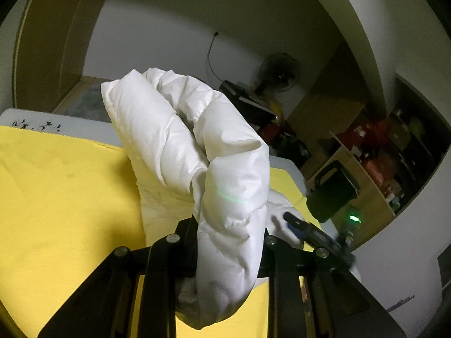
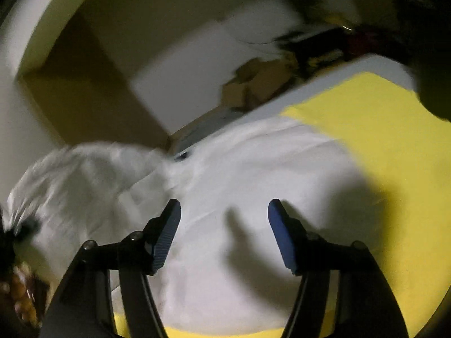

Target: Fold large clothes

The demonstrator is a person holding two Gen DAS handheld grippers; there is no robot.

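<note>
Closest in the left wrist view, the left gripper (image 1: pixel 225 253) pinches a puffy quilted sleeve of the white down jacket (image 1: pixel 191 152), which rises between its black fingers and curls over in a thick padded roll, hiding much of what lies ahead. The right gripper (image 2: pixel 224 217) hangs spread above the jacket body (image 2: pixel 253 197) with nothing between its blue ribbed pads (image 2: pixel 165 242); that view is blurred, so whether the tips brush the fabric cannot be told. The jacket lies on a smooth yellow cloth (image 1: pixel 56 197), bare to the left in the left wrist view. Beyond the cloth's far edge stand a fan (image 1: pixel 277 74) and cluttered wooden shelves (image 1: pixel 375 169) against a pale wall.
</note>
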